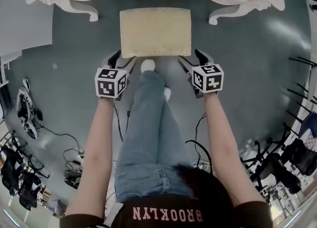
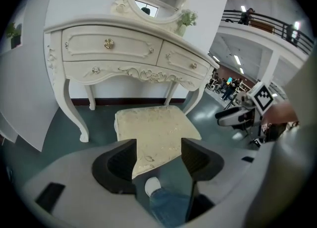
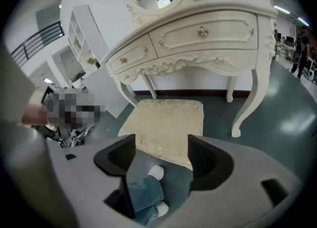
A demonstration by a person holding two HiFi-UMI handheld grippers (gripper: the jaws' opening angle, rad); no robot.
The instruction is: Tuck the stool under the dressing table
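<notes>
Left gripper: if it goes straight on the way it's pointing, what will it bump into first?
Most likely the cushioned seat of the stool, at its nearest corner: that corner shows between the open jaws of the left gripper. How close it is remains unclear.

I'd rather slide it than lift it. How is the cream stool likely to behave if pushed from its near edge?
The stool looks rigid, with a flat rectangular seat, so it should move as one piece. The floor looks smooth and glossy, so it will probably slide. Its underside is hidden, so a high push might tip it.
</notes>
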